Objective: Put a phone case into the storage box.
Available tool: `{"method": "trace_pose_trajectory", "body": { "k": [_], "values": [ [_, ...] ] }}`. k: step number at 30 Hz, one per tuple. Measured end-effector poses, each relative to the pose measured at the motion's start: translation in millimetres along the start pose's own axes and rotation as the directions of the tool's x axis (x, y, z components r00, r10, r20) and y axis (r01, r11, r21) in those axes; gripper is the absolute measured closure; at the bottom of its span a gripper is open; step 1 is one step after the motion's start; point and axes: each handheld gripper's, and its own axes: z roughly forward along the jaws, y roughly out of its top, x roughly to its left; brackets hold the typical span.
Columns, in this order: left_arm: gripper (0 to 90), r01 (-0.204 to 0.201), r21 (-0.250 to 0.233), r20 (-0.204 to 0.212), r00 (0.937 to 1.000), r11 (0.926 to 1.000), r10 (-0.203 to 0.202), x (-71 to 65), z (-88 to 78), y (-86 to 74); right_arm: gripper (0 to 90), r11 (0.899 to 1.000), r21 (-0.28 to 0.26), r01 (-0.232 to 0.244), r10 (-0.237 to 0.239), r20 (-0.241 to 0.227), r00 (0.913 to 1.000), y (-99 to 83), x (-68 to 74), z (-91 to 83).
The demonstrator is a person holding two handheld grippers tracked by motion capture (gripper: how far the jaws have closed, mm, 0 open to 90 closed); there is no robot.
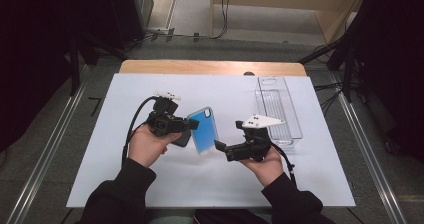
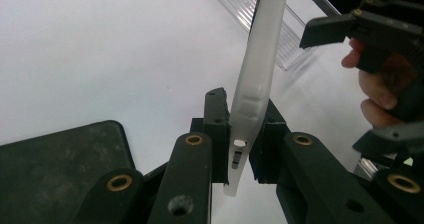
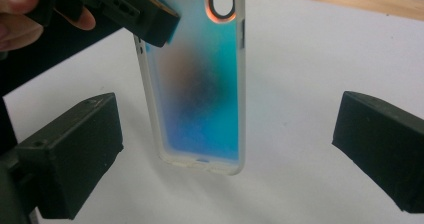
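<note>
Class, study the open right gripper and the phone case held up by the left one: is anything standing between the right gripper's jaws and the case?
Nothing visible does. The right gripper has its jaws wide apart, and the phone case hangs in clear space ahead of them. The left gripper clamps the case's other end.
</note>
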Motion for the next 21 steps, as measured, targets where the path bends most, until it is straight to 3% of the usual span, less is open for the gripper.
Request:
{"method": "trace_pose_trajectory", "body": {
  "k": [4, 12, 21],
  "values": [
    [80.7, 0.013, -0.007, -0.034, 0.9993, 0.9999, -0.013, -4.0, 3.4, 0.4, 0.0, 1.000, 0.006, -0.030, 0.029, 0.060, 0.9977, -2.4, 6.1, 5.3],
    [80.8, 0.044, -0.012, -0.020, 0.9988, 0.9989, -0.045, -7.9, 8.1, 1.8, 0.0, 0.998, 0.006, -0.060, 0.060, 0.070, 0.9958, -3.0, 8.7, 14.7],
    [80.8, 0.055, 0.001, -0.024, 0.9982, 0.9985, -0.055, -12.7, 12.8, 1.4, 0.0, 0.999, 0.027, -0.039, 0.036, 0.096, 0.9947, 1.4, 17.5, 31.0]
  ]
}}
